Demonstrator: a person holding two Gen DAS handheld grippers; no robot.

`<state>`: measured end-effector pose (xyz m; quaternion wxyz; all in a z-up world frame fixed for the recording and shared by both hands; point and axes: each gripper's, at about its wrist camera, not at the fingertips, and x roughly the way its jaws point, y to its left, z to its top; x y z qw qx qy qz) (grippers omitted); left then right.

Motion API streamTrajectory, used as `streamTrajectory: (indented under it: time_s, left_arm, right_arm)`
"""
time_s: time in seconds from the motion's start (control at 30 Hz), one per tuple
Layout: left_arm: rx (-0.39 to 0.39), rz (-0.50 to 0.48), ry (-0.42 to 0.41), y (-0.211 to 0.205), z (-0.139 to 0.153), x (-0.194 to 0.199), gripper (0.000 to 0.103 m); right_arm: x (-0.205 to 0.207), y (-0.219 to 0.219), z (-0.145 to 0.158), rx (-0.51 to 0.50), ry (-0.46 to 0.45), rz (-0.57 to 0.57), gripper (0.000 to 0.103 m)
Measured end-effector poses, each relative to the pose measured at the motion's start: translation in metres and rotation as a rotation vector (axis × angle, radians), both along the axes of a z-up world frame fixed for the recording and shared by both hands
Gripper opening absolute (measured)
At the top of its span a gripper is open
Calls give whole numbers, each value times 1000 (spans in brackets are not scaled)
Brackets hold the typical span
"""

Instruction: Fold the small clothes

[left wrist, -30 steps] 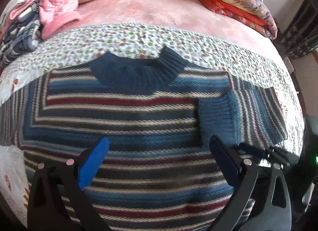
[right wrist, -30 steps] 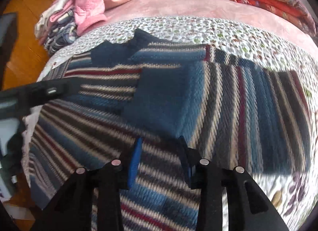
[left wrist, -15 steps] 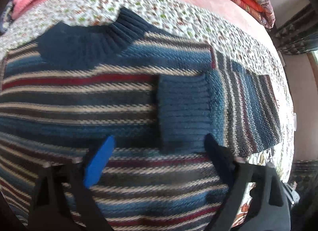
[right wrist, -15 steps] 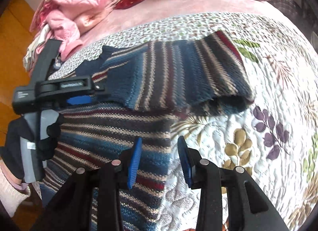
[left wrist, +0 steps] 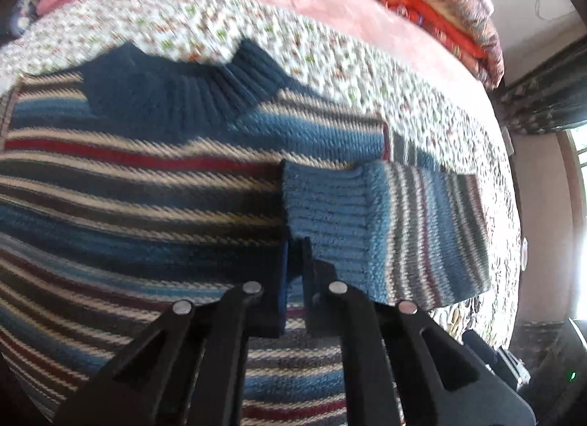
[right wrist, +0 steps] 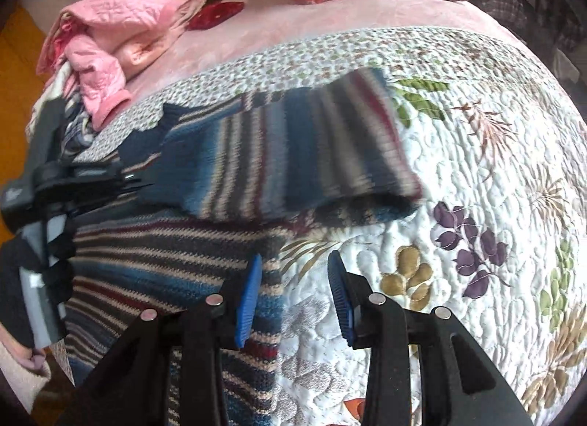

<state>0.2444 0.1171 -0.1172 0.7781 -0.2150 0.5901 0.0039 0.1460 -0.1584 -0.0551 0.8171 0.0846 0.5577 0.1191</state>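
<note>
the left gripper (left wrist: 295, 272), which half a second ago stood wide over the striped sweater (left wrist: 146, 206), is now drawn narrow at the lower centre of the left wrist view, its tips right at the near corner of the ribbed cuff (left wrist: 323, 213). knit seems to be caught between them (the pinch point itself sits in shadow, so i cannot be certain how much fabric it has). in the right wrist view the same gripper comes in from the left edge with its tip against the end of the folded sleeve (right wrist: 293, 154), which matches a grip on the cuff.

the right gripper (right wrist: 293, 297) hangs half open and empty at the lower centre of its frame, straddling the sweater's side edge where it meets the floral quilt (right wrist: 477, 176) of the bed. a second ago it was low over the sleeve; it has since backed away to that edge.

the sweater lies flat on the quilt, dark collar (left wrist: 165, 96) toward the top of the frame, one sleeve already laid across the chest. a pile of pink clothes (right wrist: 110, 33) sits in the upper left, well apart.

my reading: the sleeve fold is being taken over by the left gripper for tidying or setting, and the body folds are not yet done.
</note>
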Motion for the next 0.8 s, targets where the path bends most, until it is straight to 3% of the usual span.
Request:
streamTrajectory:
  time_s: [0.23, 0.5, 0.7, 0.8]
  left_arm:
    - [78, 79, -74, 54, 30, -18, 4]
    - [178, 184, -97, 129, 52, -31, 4]
    - [210, 224, -87, 162, 49, -37, 4]
    - [218, 240, -60, 171, 38, -41, 4]
  right_arm:
    - [27, -22, -4, 87, 71, -103, 40]
    - [56, -8, -30, 143, 174, -127, 48]
    - [66, 16, -42, 180, 208, -112, 48]
    - [68, 27, -49, 148, 227, -107, 48]
